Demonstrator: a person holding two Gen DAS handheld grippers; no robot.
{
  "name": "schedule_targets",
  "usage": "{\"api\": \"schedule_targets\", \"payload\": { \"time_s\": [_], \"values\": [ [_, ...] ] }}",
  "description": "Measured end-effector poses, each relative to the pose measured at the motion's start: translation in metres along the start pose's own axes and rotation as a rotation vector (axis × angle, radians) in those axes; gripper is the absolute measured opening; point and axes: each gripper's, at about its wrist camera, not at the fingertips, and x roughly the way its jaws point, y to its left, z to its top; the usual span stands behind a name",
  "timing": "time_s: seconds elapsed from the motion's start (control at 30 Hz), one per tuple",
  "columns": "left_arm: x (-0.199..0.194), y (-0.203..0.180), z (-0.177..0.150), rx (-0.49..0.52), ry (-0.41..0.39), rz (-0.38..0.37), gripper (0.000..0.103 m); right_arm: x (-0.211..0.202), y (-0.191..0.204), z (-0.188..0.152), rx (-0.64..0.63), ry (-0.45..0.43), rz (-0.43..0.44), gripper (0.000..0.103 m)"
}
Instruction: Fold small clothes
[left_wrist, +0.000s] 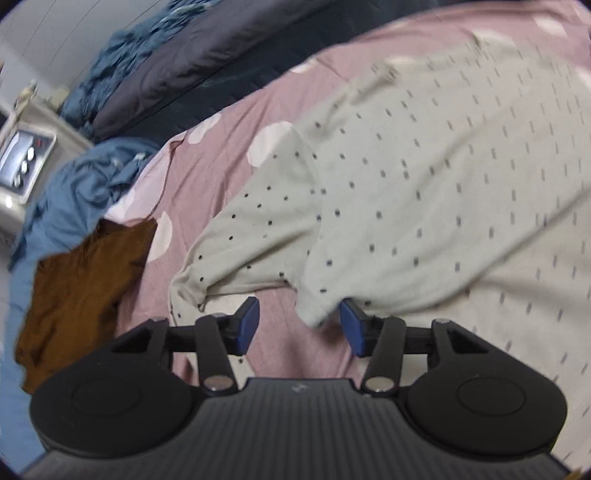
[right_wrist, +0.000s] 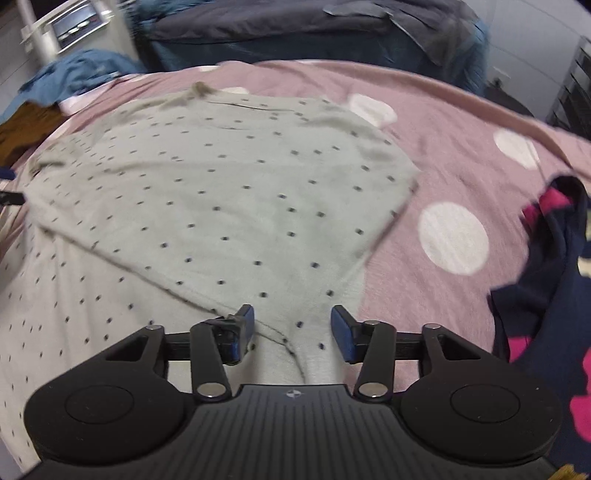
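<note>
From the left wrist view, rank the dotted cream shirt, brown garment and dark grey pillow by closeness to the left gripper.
1. Dotted cream shirt: hem right at the left gripper fingertips.
2. Brown garment: off to the left.
3. Dark grey pillow: far end, top.

Background: bedding and furniture.
Pink sheet with white dots (left_wrist: 229, 155) fills mid-frame. Dark grey pillow (left_wrist: 173, 70) upper left, with crumpled blue bedding (left_wrist: 81, 192) at left edge below it. White bedside unit bearing a silver device (left_wrist: 22, 162) far left; same unit at upper left of right wrist view.

Pink dotted bedspread (right_wrist: 461, 155), white nightstand (left_wrist: 40, 129)
</note>
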Motion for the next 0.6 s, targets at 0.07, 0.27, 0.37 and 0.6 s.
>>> {"api": "schedule_targets", "payload": {
  "time_s": [0.07,0.27,0.37,0.6],
  "values": [
    [0.011,0.008,0.006,-0.086,0.016,-0.023,0.050,0.008,-0.009,-0.002,0.080,0.023,0.038,0.076],
    [0.047,0.003,0.009,-0.224,0.103,-0.124,0.021,0.008,-0.017,-0.004,0.168,0.018,0.031,0.007],
    [0.035,-0.008,0.010,-0.186,0.074,-0.125,0.020,0.001,-0.035,-0.008,0.222,0.013,0.006,0.006],
    [0.035,-0.012,-0.018,-0.084,0.179,-0.048,0.024,-0.003,-0.059,-0.016,0.251,0.046,-0.001,0.004]
  ]
}}
